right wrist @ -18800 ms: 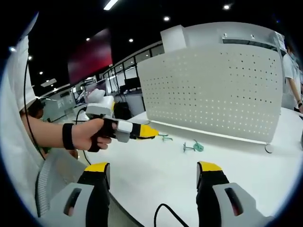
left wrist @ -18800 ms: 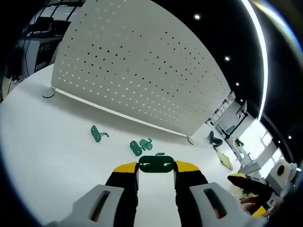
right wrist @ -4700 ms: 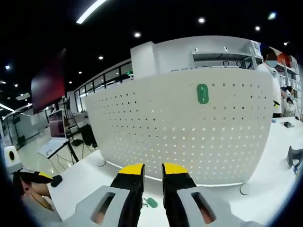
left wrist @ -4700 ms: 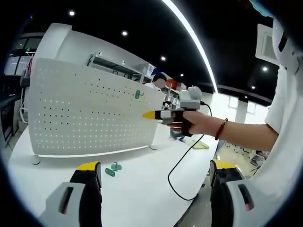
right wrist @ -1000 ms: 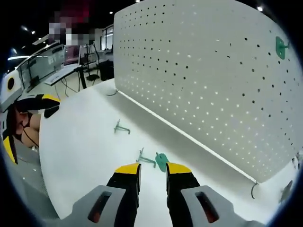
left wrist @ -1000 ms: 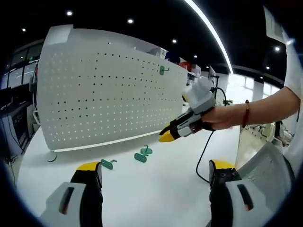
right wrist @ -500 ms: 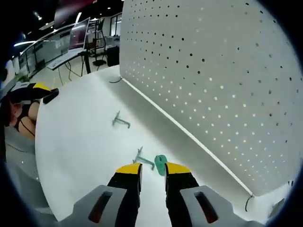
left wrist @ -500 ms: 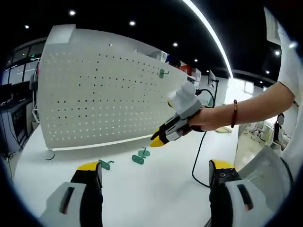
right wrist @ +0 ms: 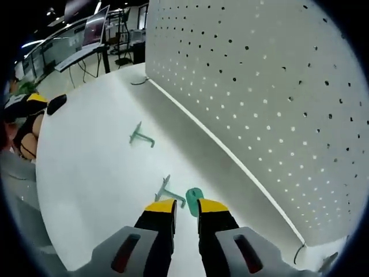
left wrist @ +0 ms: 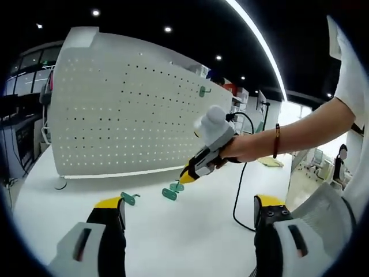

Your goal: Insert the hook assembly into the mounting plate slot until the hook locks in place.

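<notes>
The white perforated mounting plate [left wrist: 121,121] stands upright on the white table, with 1 green hook [left wrist: 202,91] already hung near its upper far end. 3 more green hooks lie flat on the table before it: 1 apart [right wrist: 140,136], and 2 just beside each other [right wrist: 168,193] [right wrist: 194,201].

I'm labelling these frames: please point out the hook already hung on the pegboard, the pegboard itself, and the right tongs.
hung hook [left wrist: 202,90], left gripper view, its green plate.
pegboard [left wrist: 115,115], left gripper view, its perforated face.
right tongs [right wrist: 185,209], right gripper view, between yellow tips.
</notes>
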The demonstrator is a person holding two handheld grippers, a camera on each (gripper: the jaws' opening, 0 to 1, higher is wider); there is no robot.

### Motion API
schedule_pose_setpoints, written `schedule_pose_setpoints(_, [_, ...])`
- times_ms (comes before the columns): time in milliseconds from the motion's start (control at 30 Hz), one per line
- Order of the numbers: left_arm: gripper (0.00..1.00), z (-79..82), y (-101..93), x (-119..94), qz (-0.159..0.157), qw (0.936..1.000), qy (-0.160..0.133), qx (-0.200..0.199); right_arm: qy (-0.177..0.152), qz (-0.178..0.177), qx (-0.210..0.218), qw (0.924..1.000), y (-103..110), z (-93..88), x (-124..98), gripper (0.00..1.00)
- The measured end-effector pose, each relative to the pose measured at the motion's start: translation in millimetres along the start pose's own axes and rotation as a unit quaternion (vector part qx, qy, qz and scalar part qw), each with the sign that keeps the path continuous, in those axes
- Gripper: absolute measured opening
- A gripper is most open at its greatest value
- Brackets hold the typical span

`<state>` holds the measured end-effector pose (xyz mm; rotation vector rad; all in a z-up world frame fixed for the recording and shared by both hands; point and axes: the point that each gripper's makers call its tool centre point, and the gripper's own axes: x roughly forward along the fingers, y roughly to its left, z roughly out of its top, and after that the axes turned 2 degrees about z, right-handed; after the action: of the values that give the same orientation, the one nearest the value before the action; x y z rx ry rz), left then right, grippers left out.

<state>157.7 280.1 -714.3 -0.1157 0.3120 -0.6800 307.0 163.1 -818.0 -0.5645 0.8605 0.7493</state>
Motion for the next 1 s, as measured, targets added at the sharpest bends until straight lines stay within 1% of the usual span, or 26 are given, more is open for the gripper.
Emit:
schedule_pose_setpoints(100, [0.94,-1.0,0.0,0.0,0.0,1.0,-0.001,-0.003,0.008,0.003,-0.003,1.0,-0.7,-0.9,4.7,0.13])
schedule_pose_setpoints(233, [0.93,2.8,2.2,-2.0,0.007,0.9998,-0.013,-0.016,0.014,0.002,-0.004,0.9999,-5.2,-0.4,9.9,0.13])
schedule_pose_setpoints(300, [0.93,1.5,3.1,-1.8,0.008,0.9998,-0.01,-0.018,0.027,0.005,-0.001,0.9996,-5.6,-3.4,14.3,0.12])
schedule_pose_setpoints(433, [0.91,1.6,5.9,-2.1,0.011,0.9996,-0.012,-0.022,0.038,0.007,-0.003,0.9992,-6.5,-5.2,20.5,0.1])
schedule_pose_setpoints(500, [0.91,1.3,6.7,-2.6,0.011,0.9996,-0.01,-0.024,0.044,0.006,-0.011,0.9989,-7.3,-6.4,23.2,0.1])
schedule_pose_setpoints(567, [0.91,0.9,7.2,-3.1,0.011,0.9997,-0.008,-0.022,0.055,0.01,-0.007,0.9984,-7.3,-9.5,27.1,0.1])
schedule_pose_setpoints(667, [0.9,1.5,10.5,-4.0,0.014,0.9996,-0.01,-0.023,0.055,0.009,-0.007,0.9984,-7.9,-8.0,29.7,0.07])
schedule_pose_setpoints(733, [0.9,2.4,12.0,-4.8,0.016,0.9995,-0.014,-0.025,0.078,0.012,0.006,0.9968,-7.3,-14.1,30.0,0.07])
schedule_pose_setpoints(800, [0.9,2.5,12.6,-5.7,0.014,0.9993,-0.016,-0.032,0.071,0.006,0.01,0.9974,-9.2,-10.9,31.2,0.06])
schedule_pose_setpoints(900, [0.9,1.6,13.0,-6.4,0.015,0.9992,-0.016,-0.034,0.079,0.006,0.008,0.9968,-8.2,-12.8,31.1,0.05])
schedule_pose_setpoints(1000, [0.9,1.2,13.6,-7.6,0.016,0.9992,-0.015,-0.034,0.084,0.002,0.007,0.9964,-10.9,-14.3,30.5,0.02])
